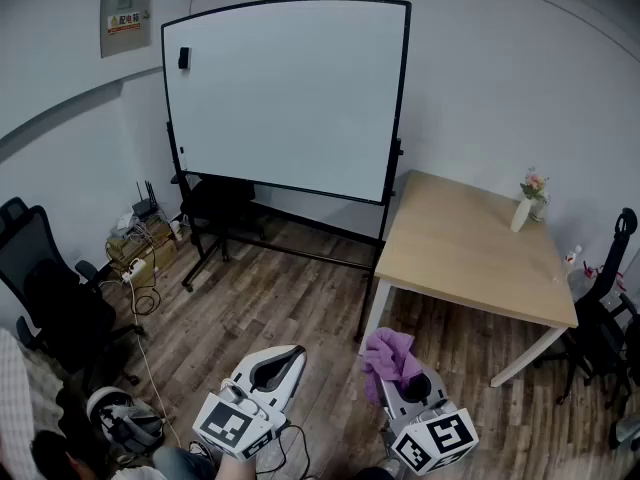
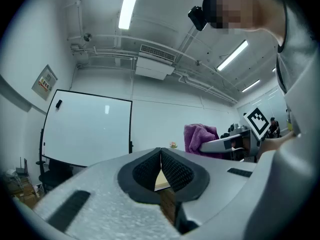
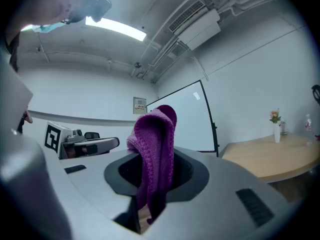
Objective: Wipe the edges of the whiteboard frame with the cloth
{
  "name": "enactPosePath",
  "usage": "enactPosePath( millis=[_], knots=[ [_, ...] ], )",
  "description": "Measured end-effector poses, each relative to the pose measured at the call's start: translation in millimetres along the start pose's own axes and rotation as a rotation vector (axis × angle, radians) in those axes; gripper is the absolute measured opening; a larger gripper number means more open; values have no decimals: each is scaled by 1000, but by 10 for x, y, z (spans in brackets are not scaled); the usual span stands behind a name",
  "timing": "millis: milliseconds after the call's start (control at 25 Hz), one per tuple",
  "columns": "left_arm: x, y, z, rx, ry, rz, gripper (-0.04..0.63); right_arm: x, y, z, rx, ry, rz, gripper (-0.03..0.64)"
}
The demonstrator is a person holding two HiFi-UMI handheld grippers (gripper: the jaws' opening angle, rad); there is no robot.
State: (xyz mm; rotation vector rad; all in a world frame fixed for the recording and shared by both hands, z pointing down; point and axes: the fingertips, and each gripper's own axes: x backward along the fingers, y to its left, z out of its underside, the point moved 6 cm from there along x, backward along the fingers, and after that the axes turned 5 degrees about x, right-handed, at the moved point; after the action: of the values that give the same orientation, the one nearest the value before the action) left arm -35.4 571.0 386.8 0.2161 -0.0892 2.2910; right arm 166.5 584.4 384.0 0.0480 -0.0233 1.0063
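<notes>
Right gripper view: my right gripper (image 3: 156,176) clamped on purple cloth (image 3: 156,139) — wad pinched low between pads, upper fold flopping over jaw tips. Knit, soft, light, limp; I judge grip secure, but loose end may bunch, so lead with padded fold. My left gripper (image 2: 161,168) sits left of it, jaws together, nothing between. Whiteboard frame (image 1: 399,108) well ahead of both tools — thin black edge, cloth should wrap it easily.
</notes>
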Motion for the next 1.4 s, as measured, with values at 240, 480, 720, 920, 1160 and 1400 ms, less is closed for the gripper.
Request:
enactPosePath(
  millis=[240, 480, 720, 920, 1160, 1400],
  knots=[
    [59, 9, -32, 7, 2, -3, 17, 24, 67, -17, 4, -7, 2, 84],
    [65, 26, -74, -3, -12, -5, 18, 26, 89, -48, 7, -9, 3, 84],
    [110, 61, -135, -22, -13, 9, 18, 24, 149, -68, 1, -32, 15, 84],
    [68, 76, -270, -85, -16, 52, 17, 23, 119, -201, 34, -86, 13, 81],
    [-190, 176, -428, -127, -84, 93, 17, -102, -12, -376, 154, -123, 1, 81],
    [-666, 472, -483, -125, -108, 56, 17, -469, -409, -380, 125, -103, 28, 86]
  ],
)
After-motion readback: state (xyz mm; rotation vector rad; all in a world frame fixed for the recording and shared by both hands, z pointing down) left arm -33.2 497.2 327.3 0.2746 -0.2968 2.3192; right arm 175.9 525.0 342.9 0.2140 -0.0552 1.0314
